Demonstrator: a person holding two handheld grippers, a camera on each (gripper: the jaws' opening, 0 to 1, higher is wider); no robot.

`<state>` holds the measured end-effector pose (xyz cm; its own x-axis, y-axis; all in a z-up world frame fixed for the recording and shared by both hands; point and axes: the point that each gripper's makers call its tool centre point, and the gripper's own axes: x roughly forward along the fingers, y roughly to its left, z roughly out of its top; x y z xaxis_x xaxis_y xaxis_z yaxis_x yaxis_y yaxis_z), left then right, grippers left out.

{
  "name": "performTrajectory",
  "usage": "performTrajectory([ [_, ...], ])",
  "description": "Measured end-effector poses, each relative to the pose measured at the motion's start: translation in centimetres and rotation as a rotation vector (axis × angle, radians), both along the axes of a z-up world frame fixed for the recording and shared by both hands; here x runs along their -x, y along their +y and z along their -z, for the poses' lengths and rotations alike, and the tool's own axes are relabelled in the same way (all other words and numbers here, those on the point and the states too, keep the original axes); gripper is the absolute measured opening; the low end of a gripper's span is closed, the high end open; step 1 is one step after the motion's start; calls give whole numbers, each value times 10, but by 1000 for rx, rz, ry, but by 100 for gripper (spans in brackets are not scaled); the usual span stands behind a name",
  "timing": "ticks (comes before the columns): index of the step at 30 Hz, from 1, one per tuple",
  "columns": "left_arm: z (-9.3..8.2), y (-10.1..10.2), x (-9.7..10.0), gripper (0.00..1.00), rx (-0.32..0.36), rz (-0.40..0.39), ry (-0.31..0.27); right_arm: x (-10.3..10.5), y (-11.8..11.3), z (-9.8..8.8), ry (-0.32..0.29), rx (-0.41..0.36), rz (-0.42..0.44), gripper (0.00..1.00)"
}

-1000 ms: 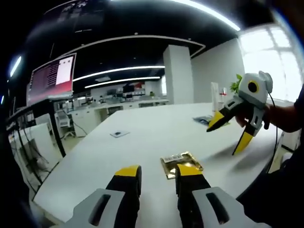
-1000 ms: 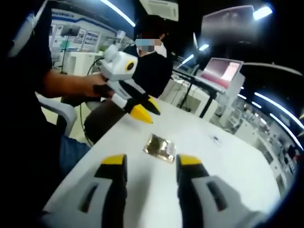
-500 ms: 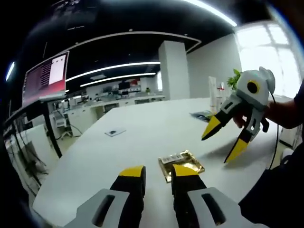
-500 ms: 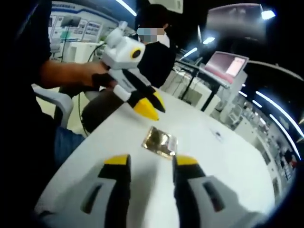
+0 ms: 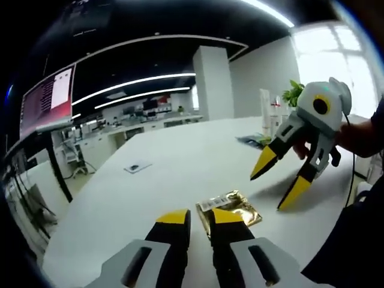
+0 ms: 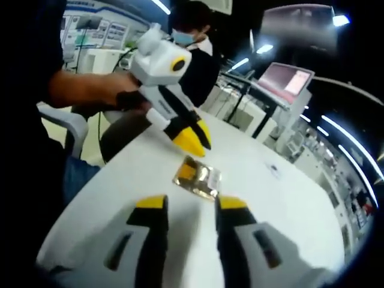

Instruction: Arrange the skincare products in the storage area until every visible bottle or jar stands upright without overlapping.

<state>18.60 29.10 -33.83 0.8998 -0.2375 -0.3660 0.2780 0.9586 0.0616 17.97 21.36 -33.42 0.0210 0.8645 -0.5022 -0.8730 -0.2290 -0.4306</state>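
A gold foil sachet [image 5: 231, 205] with a white label lies flat on the white table [image 5: 180, 162], just beyond my left gripper [image 5: 200, 217] and a little to its right. The left jaws stand close together with a narrow gap and nothing between them. My right gripper [image 5: 278, 183] hovers open above the table to the right of the sachet, held by a hand. In the right gripper view the sachet [image 6: 198, 178] lies just ahead of the open right gripper [image 6: 191, 203], and the left gripper [image 6: 195, 139] points down at the sachet's far edge. Two white upright bottles [image 5: 268, 117] stand at the far right.
A small flat dark item [image 5: 135, 168] and a bluish flat packet [image 5: 252, 141] lie farther out on the table, and a green plant [image 5: 292, 96] stands behind the bottles. A monitor [image 6: 287, 81] rises beyond the table's edge. A seated person [image 6: 192, 66] and a white chair [image 6: 66, 129] are at the near side.
My left jaws have drawn closer together, leaving a narrow gap. The right gripper has dropped a little toward the sachet. The sachet has not moved.
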Motion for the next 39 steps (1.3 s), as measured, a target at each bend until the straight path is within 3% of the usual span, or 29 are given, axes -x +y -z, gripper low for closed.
performTrajectory([
  [10,15,-10,-1,3,-118,66,67,0,5,1,11,-9,-11,29],
  [19,16,-13,-1,0,-70,77,95,-3,10,1,-13,-13,-22,28],
  [22,17,-14,-2,0,-44,70,104,-3,12,1,-66,-2,-39,26],
  [25,17,-15,-2,0,-32,68,110,1,16,0,-174,7,-87,23],
  [29,17,-15,-3,0,-27,69,116,7,20,1,-258,16,-128,20],
  [31,17,-15,-3,0,-21,68,119,8,22,2,-265,20,-137,20],
  [36,17,-16,-3,0,-10,69,122,9,26,1,-366,20,-177,20],
  [39,17,-16,-3,0,-4,69,124,10,26,0,-375,20,-192,20],
])
